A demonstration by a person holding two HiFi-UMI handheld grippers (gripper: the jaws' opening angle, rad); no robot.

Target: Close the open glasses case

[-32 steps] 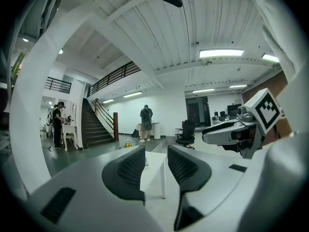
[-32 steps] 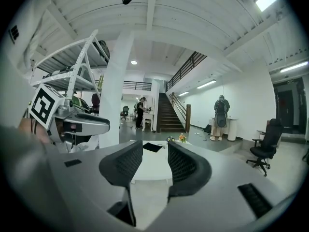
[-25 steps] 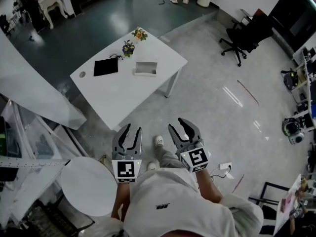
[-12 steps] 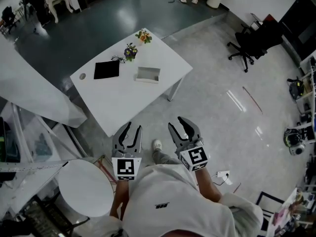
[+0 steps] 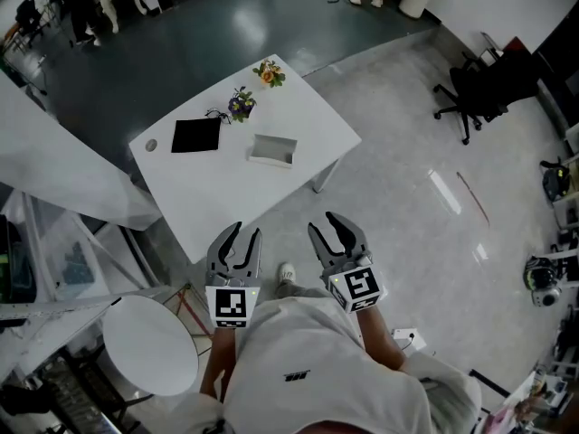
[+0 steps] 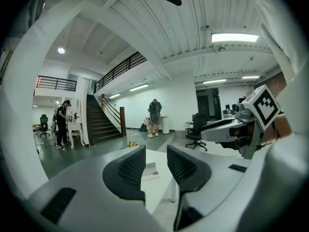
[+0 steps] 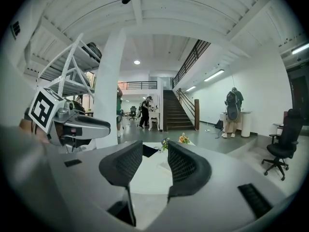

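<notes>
Your left gripper has its jaws apart, holding nothing. On the white counter ahead, a black pad lies left of the open glasses case. Your right gripper is also parted and empty, well apart from the case.

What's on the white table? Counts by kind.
open glasses case: 1
flower bunches: 2, purple bunch and orange bunch
black flat pad: 1
small round disc: 1
Total: 5
</notes>
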